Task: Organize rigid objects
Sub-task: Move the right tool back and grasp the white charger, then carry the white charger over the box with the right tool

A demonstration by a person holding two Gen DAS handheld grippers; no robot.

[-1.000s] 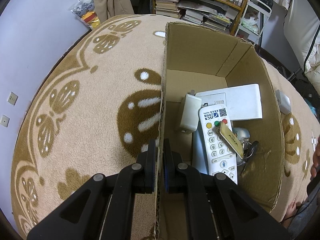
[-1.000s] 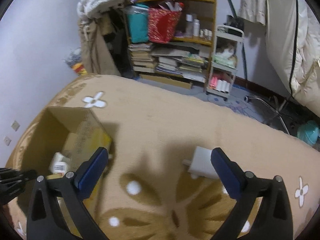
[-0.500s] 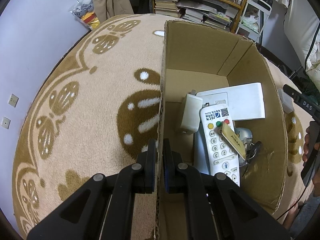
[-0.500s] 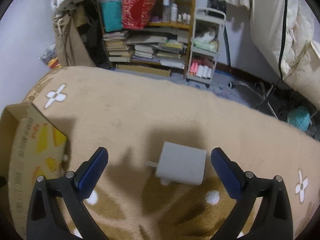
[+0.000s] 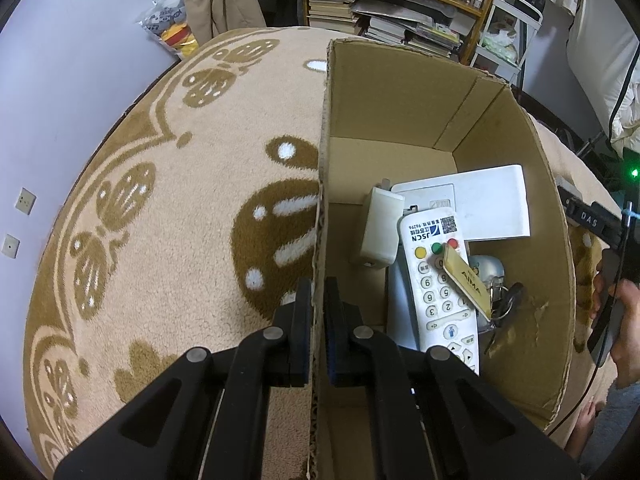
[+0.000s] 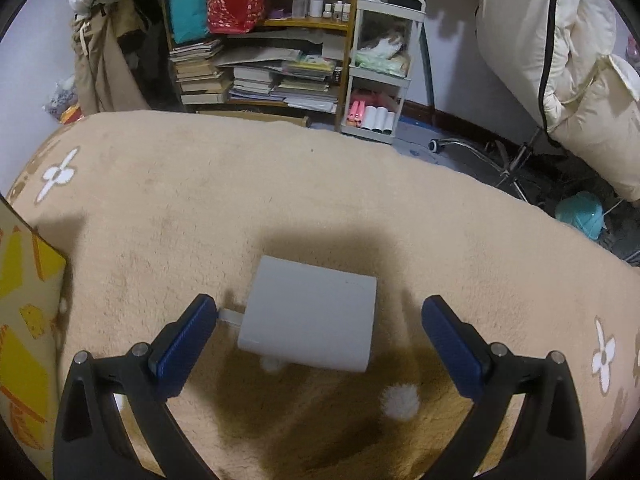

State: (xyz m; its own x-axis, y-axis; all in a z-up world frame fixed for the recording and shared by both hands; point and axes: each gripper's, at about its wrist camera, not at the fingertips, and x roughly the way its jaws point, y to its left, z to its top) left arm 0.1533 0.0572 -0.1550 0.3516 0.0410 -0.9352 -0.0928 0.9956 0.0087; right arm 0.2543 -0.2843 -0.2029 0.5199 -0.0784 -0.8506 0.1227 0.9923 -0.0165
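Clamped between the blue-padded black fingers of the left gripper (image 5: 318, 300) is the near wall of the open brown corrugated cardboard box (image 5: 400, 92), one pad outside, one inside, pressed flat on the board. "JSCN" is printed in blue on the long white plastic remote control (image 5: 438, 288) lying in the box, beside a QR code and some small characters too fine to be read; yellow, green and red round buttons sit above its numbered keys. "AIMA" is read on the tan oblong key tag (image 5: 466, 280) laid across the remote, and a bunch of dark metal keys (image 5: 506, 300) is half hidden under it. A small white plug adapter (image 5: 380, 232) leans beside a flat white rectangular device (image 5: 480, 204), partly covered by the remote. Something rounded and silver-grey (image 5: 486, 268) is glimpsed behind the tag, not made out. "DAS" shows on a black bar at the right edge, cut off, with a person's hand (image 5: 624, 324) on it.

Over on the fluffy beige-and-brown carpet (image 6: 360, 200), the smooth pale grey rectangular charger block (image 6: 310, 324) lies flat, its prongs pointing left. The right gripper (image 6: 318, 320) is held wide apart, a blue pad on either side, neither touching. The box's outer face, printed yellow and orange, is cropped at the left.
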